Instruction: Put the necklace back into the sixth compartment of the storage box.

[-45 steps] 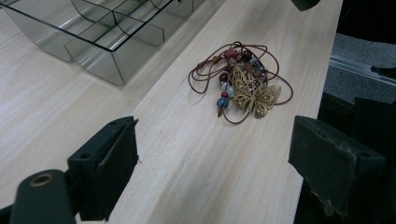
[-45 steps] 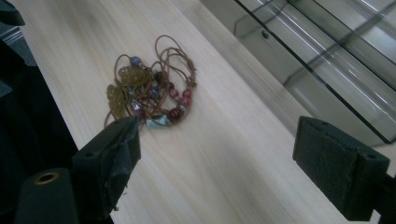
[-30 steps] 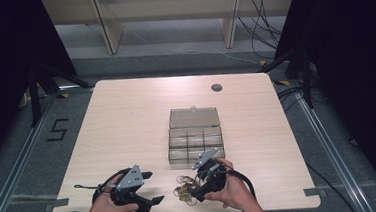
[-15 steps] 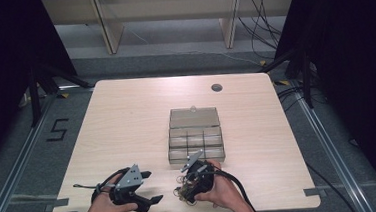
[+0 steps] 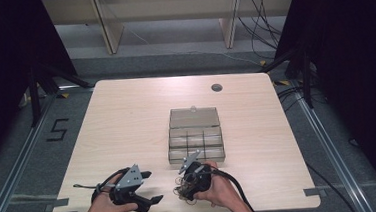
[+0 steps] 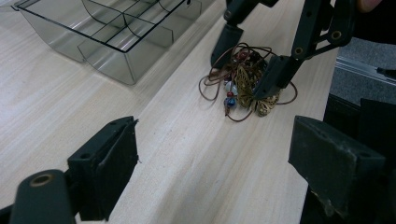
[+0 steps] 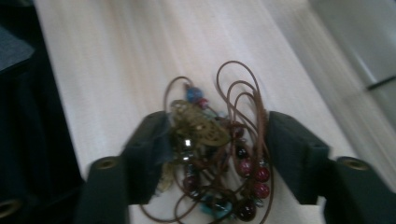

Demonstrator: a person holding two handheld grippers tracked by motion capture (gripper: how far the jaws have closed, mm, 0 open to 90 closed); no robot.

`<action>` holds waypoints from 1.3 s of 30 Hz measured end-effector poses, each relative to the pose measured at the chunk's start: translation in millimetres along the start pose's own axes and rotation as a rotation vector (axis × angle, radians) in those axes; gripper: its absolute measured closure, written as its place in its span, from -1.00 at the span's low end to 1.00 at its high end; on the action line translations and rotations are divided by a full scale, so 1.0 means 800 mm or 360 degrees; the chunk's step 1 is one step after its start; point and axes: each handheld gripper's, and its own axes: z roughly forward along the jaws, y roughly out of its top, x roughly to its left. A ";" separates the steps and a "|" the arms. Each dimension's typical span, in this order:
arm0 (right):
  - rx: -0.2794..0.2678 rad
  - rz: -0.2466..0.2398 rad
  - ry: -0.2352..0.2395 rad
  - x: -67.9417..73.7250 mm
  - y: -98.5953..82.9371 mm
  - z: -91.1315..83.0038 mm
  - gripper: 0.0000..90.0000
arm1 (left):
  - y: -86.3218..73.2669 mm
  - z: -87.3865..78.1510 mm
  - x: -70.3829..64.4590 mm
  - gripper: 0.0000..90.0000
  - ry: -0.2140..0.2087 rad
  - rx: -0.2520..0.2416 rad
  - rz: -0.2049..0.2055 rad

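Straddling beaded necklace (image 7: 219,154) on bench (image 5: 127,120), my R gripper (image 7: 215,144) fingers spread, not pinching; L gripper (image 6: 224,172) fingers spread, empty.

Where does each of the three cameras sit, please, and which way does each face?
High view: above the person's side, facing forward and down on the table; hands, left gripper and right gripper show.
Left gripper view: on the left gripper, facing across the table at the necklace, the box and the right gripper.
Right gripper view: on the right gripper, looking down on the necklace between its jaws.
All three share the necklace.
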 end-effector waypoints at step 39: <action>-0.0068 -0.0240 -0.0051 -0.014 0.044 -0.112 0.97 | 0.000 -0.001 0.003 -0.67 0.0014 0.0007 0.0009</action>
